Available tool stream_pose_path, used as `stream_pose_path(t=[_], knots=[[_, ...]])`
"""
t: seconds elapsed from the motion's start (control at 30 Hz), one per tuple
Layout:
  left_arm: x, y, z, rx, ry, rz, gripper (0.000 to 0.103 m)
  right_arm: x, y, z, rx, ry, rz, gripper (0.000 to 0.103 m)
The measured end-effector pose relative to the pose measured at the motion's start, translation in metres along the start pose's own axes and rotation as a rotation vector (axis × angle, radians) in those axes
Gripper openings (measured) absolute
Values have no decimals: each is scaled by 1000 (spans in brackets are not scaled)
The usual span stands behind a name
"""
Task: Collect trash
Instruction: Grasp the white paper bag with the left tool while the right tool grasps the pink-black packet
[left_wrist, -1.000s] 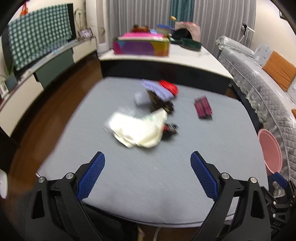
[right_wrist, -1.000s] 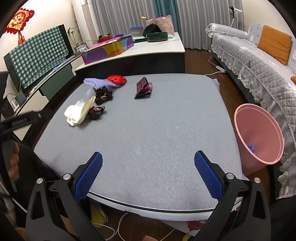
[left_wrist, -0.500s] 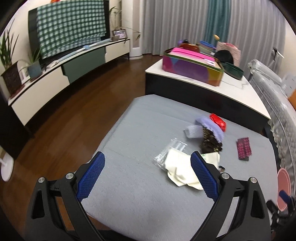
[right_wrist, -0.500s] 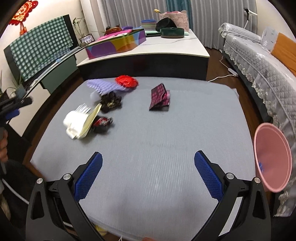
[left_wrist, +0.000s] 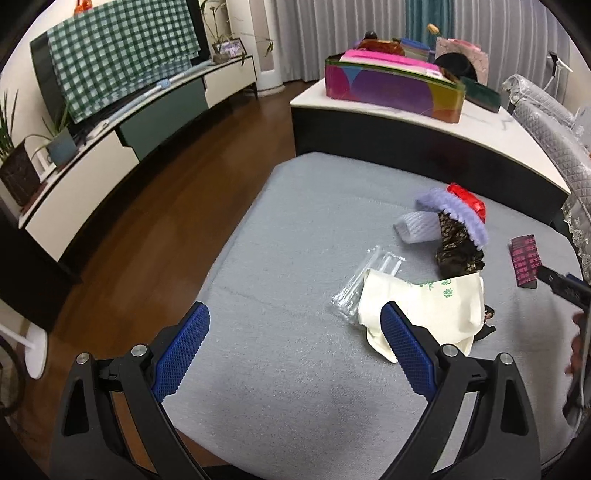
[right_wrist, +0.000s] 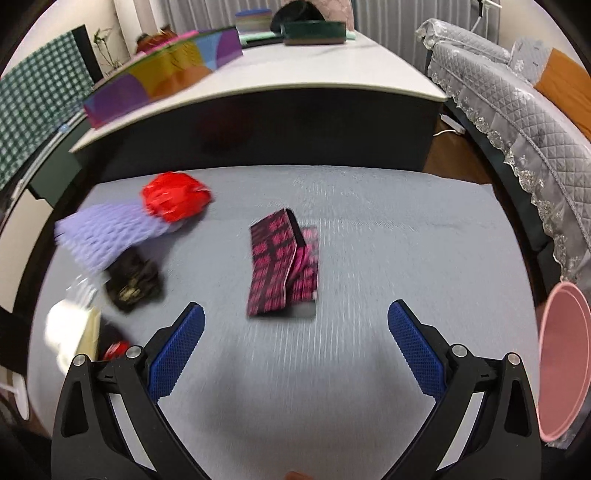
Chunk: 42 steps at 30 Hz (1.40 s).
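Right wrist view shows the right gripper (right_wrist: 293, 349) spread wide and holding nothing, poised above the grey fabric-topped table (right_wrist: 406, 229), its blue ribbed pads low in the frame. Just above the gap between them, at centre frame, lies a black-and-pink patterned folded wrapper (right_wrist: 282, 269). To the upper left sit a crumpled red plastic wrapper (right_wrist: 173, 197) touching a lilac foam fruit net (right_wrist: 107, 232), with a dark crumpled gold-printed wrapper (right_wrist: 133, 284) below the net. At the right edge stands a round pink plastic bin (right_wrist: 563, 362), beside the table. From the left wrist view, the left gripper (left_wrist: 293, 349) is likewise wide apart and empty, over the near left part of the table. Its right pad overlaps a cream paper bag with green print (left_wrist: 421, 304) at centre right, and a clear plastic sleeve (left_wrist: 364, 280) lies against the bag's left edge.
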<state>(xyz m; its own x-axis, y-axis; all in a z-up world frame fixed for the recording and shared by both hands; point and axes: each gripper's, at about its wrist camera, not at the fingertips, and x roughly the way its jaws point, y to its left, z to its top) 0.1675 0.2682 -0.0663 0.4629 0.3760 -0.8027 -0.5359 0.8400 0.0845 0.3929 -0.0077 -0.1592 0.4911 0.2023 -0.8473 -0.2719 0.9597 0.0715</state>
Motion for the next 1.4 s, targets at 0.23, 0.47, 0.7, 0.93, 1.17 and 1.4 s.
stream_pose_path(t=[0.23,0.47,0.7,0.93,1.17,1.4], knots=[[10,-3,1,-2,40,-15,91,20,-1,3,-27,13,38,29],[14,-13,4,3,60,-28,91,-21,-8,-11,-83,-29,88,1],[11,-41,1,40,66,-105,91,-98,-31,-42,-125,-100,49,0],[13,-99,-13,175,106,-234,91,-150,-65,-87,-129,-131,3,0],[28,-132,-17,225,148,-224,83,-156,-93,-117,-58,-121,-2,0],[55,-142,-15,217,236,-223,15,-153,-101,-123,-66,-144,-25,0]])
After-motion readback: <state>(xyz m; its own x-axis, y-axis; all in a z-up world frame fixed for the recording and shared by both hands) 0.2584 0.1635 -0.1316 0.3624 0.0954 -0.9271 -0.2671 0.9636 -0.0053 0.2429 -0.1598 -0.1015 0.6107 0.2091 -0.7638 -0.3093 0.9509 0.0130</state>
